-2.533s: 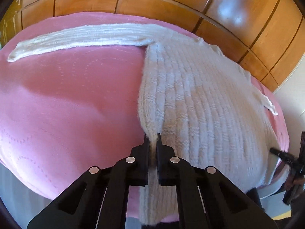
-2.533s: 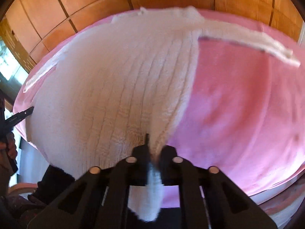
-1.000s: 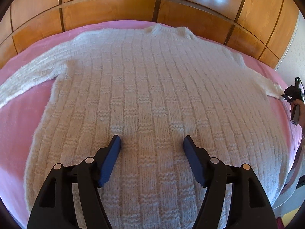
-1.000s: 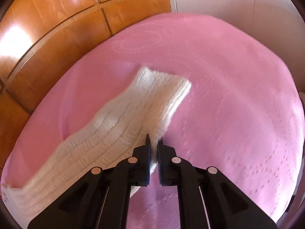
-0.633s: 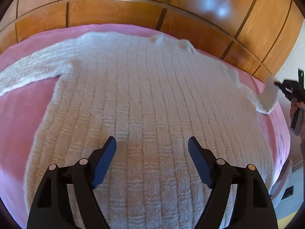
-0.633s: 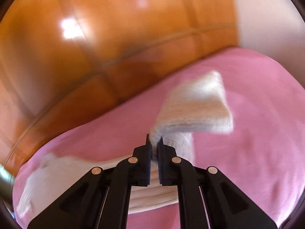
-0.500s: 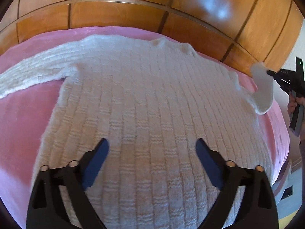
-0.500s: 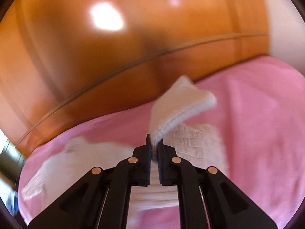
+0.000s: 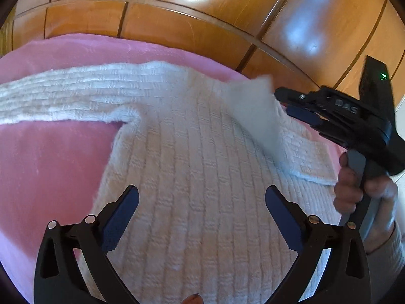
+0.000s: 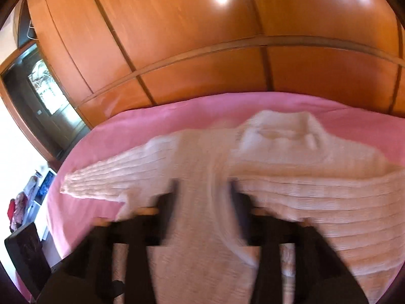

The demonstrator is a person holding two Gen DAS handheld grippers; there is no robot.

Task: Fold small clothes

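Note:
A cream knitted sweater (image 9: 202, 167) lies flat on a pink bedspread (image 9: 50, 157). Its left sleeve (image 9: 63, 96) stretches out to the left. My left gripper (image 9: 202, 202) is open and empty, hovering over the sweater's body. My right gripper (image 9: 283, 103) is at the right in the left wrist view, with the right sleeve (image 9: 255, 106) folded over across the sweater's chest. In the blurred right wrist view the sleeve (image 10: 202, 177) hangs between the spread fingers (image 10: 167, 210) of my right gripper (image 10: 202, 202), and the collar (image 10: 286, 131) lies beyond.
A wooden panelled wardrobe (image 9: 202, 12) stands right behind the bed. In the right wrist view a doorway (image 10: 43, 96) and clutter on the floor (image 10: 30, 197) show at the far left. A hand (image 9: 364, 190) holds the right gripper's handle.
My right gripper has carried the right sleeve up and inward over the sweater's chest, and its jaws have spread apart. My left gripper stays open and has drifted left over the body.

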